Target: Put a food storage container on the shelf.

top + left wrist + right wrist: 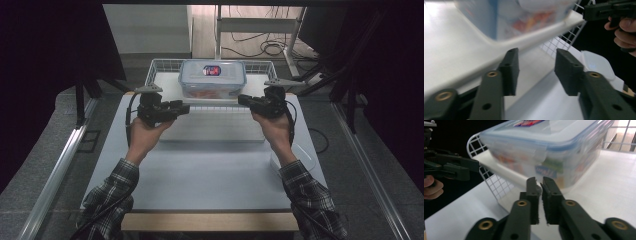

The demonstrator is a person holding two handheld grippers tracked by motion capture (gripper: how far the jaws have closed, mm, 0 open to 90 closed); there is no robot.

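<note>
A white wire basket (159, 67) stands at the back of the table with a clear food box (212, 80) under a blue-rimmed lid inside it. My left gripper (184, 108) is at the basket's front left corner. Its jaws stand open with nothing between them (536, 53), and the basket's white rim (506, 43) passes just to their left. My right gripper (243, 100) is at the front right corner. Its jaws are almost together (539, 181), with the basket's rim (506, 173) pinched at their tips. The food box (544, 147) looms close behind them.
A small clear lidded tub (299, 156) lies on the white tabletop (200, 175) near my right forearm. A wooden strip (210, 221) edges the table's front. Dark curtains hang at both sides, and a desk frame with cables (260, 45) stands behind.
</note>
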